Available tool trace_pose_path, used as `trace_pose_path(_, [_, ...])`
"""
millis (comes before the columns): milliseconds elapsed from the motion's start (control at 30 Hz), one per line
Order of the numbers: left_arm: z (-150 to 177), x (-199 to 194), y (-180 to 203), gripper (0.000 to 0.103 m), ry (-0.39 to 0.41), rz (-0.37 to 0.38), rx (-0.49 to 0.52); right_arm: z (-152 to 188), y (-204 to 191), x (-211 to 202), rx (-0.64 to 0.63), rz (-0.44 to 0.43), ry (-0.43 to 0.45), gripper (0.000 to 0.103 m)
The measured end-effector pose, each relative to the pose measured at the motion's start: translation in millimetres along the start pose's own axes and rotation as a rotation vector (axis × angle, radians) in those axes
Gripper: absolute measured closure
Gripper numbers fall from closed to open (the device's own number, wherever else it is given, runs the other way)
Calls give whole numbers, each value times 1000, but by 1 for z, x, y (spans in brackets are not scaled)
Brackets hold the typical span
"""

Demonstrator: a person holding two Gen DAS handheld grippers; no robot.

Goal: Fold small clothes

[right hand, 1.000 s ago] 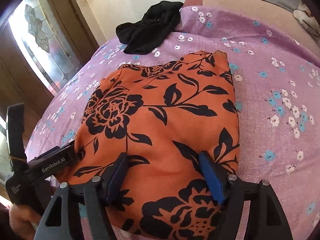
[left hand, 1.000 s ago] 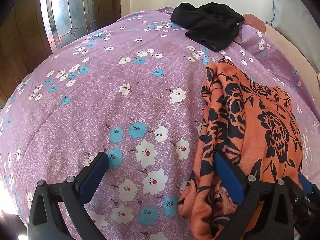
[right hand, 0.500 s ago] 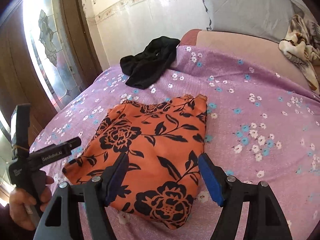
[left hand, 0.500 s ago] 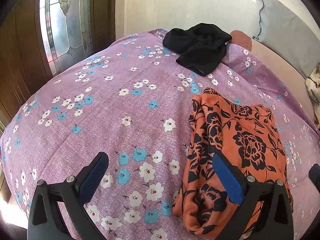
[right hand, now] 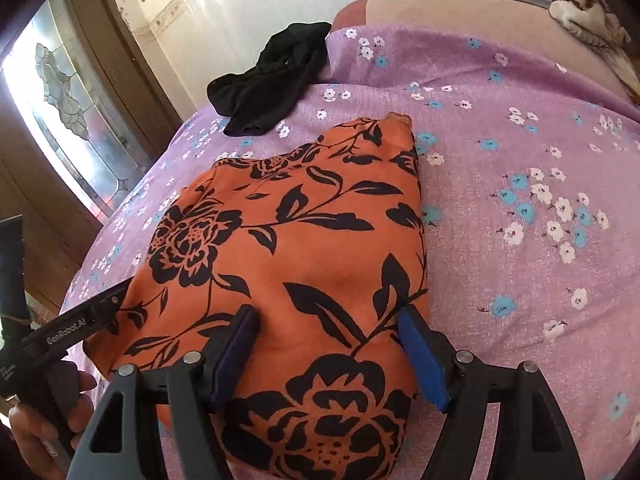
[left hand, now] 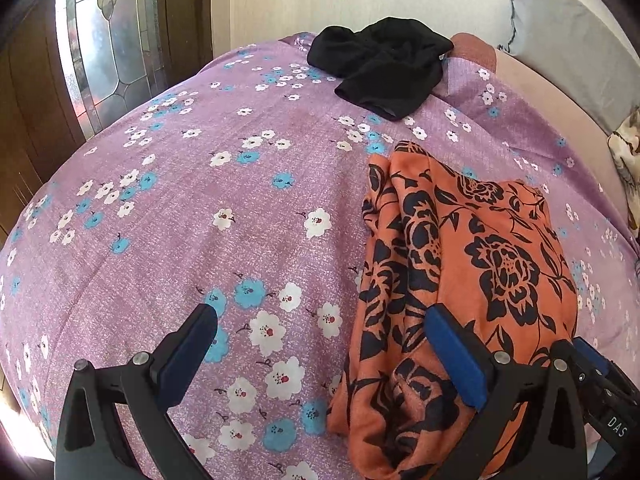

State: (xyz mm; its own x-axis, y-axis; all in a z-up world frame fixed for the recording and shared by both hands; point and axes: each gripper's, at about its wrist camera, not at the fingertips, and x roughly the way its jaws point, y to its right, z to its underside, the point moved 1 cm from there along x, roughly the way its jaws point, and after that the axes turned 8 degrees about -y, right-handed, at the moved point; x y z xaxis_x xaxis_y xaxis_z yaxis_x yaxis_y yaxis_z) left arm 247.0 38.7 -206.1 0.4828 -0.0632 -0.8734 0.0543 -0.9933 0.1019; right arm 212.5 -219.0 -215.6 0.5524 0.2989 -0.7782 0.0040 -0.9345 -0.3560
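- The orange floral garment point(right hand: 288, 272) lies folded in a compact bundle on the purple flowered bedsheet point(right hand: 520, 152), toward the near edge of the bed; its black rose and leaf print faces up; its left side shows bunched, layered folds in the left wrist view point(left hand: 460, 264).
- The right gripper point(right hand: 332, 352) is spread wide with nothing clamped; its two blue-padded fingers point(right hand: 420, 356) rest over the near end of the garment, one to each side of the bundle's width.
- The left gripper point(left hand: 320, 356) is likewise released; its left finger point(left hand: 188, 352) sits over bare sheet, its right finger lies on the garment's left portion; nothing is pinched between them.
- In the right wrist view the left gripper's tip meets the garment's left edge, with the person's hand point(right hand: 52, 420) on its handle.
- A black garment point(left hand: 380, 64) lies crumpled near the bed's far edge, well apart from the orange one.
- A leaded glass door panel point(left hand: 108, 52) stands beyond the left edge.
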Motion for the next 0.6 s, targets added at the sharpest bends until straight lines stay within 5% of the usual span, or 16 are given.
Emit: trace_pose_path(600, [-1,-9,1,0,22,25,5,-18,16,-55,51,-54,71,28])
